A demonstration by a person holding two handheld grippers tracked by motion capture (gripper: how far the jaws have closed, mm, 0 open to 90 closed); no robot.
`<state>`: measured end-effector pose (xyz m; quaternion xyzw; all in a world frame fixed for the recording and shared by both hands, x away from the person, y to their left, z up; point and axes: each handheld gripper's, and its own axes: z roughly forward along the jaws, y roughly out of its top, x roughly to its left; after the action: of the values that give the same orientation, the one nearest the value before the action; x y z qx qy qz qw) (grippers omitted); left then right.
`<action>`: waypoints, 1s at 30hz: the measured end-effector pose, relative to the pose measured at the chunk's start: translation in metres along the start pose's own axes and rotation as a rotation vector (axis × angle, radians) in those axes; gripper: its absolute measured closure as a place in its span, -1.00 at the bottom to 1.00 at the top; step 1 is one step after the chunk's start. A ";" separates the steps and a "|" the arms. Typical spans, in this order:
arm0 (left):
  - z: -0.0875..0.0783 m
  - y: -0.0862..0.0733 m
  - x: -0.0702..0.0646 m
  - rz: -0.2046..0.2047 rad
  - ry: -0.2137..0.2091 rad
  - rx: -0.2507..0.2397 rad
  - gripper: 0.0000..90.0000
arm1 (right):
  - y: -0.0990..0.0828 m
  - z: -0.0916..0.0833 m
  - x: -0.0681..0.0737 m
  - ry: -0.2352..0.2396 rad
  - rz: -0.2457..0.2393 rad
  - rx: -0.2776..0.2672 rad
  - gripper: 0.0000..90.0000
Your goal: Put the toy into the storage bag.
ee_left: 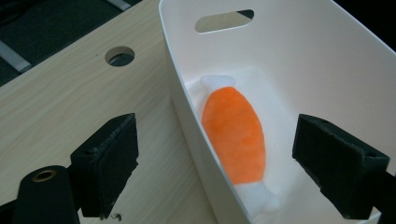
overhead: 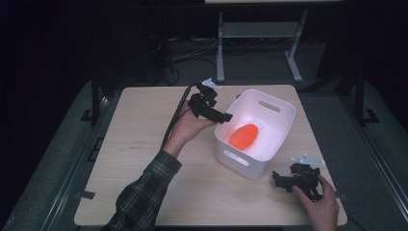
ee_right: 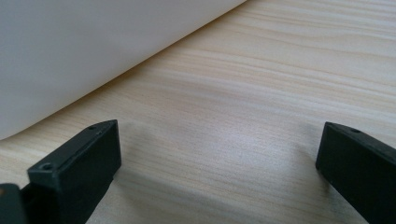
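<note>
An orange plush toy with white ends (overhead: 243,135) (ee_left: 235,135) lies on the floor of a white plastic bin (overhead: 274,139) (ee_left: 187,112) with handle cut-outs. My left gripper (overhead: 225,117) (ee_left: 229,158) hovers over the bin's left rim, open and holding nothing, one jaw outside the wall and one above the inside. Near the table's front right, my right gripper (overhead: 279,180) (ee_right: 217,172) rests low on the wood, open and holding nothing, pointing at the bin's outer wall (ee_right: 93,51).
The light wooden table (overhead: 144,144) has a round hole (ee_left: 120,55) near the bin. A metal stand (overhead: 260,33) and cables lie on the dark floor beyond the far edge. Bare wood stretches left of the bin.
</note>
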<state>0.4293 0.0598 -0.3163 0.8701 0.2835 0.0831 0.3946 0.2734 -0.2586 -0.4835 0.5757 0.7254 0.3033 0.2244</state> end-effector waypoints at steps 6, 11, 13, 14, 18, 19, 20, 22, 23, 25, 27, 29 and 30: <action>-0.010 -0.013 0.001 0.000 0.009 0.002 -0.69 | 0.000 0.000 0.000 0.000 0.000 0.000 -1.00; -0.019 -0.025 0.003 -0.008 0.008 -0.007 -0.68 | 0.000 0.000 0.000 0.000 0.000 0.000 -1.00; -0.021 -0.028 0.004 -0.011 0.009 -0.008 -0.68 | 0.000 0.000 0.000 0.000 0.000 0.000 -1.00; -0.022 -0.032 0.005 -0.014 0.012 -0.009 -0.68 | 0.000 0.000 0.000 0.000 0.000 0.000 -1.00; -0.030 -0.048 0.011 -0.028 0.026 -0.007 -0.68 | 0.000 0.000 0.000 0.000 0.000 0.000 -1.00; -0.032 -0.050 0.013 -0.028 0.025 -0.005 -0.68 | 0.000 0.000 0.000 0.000 0.000 0.000 -1.00; -0.034 -0.053 0.014 -0.032 0.029 -0.003 -0.68 | 0.000 0.000 0.000 0.000 0.000 0.000 -1.00; -0.038 -0.059 0.016 -0.040 0.032 -0.008 -0.68 | 0.000 0.000 0.000 0.000 0.000 0.000 -1.00; -0.038 -0.059 0.016 -0.040 0.032 -0.008 -0.68 | 0.000 0.000 0.000 0.000 0.000 0.000 -1.00; -0.041 -0.064 0.018 -0.046 0.034 -0.011 -0.68 | 0.000 0.000 0.000 0.000 -0.003 -0.002 -1.00; -0.045 -0.069 0.019 -0.048 0.041 -0.013 -0.67 | 0.000 0.000 0.000 0.000 -0.003 -0.002 -1.00; -0.049 -0.077 0.020 -0.054 0.047 -0.022 -0.67 | 0.000 0.000 0.000 0.000 -0.003 -0.002 -1.00; -0.051 -0.079 0.021 -0.057 0.049 -0.024 -0.67 | 0.000 0.000 0.000 0.000 -0.003 -0.002 -1.00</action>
<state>0.3938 0.1456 -0.3420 0.8545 0.3167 0.0967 0.4003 0.2736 -0.2588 -0.4836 0.5745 0.7260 0.3035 0.2255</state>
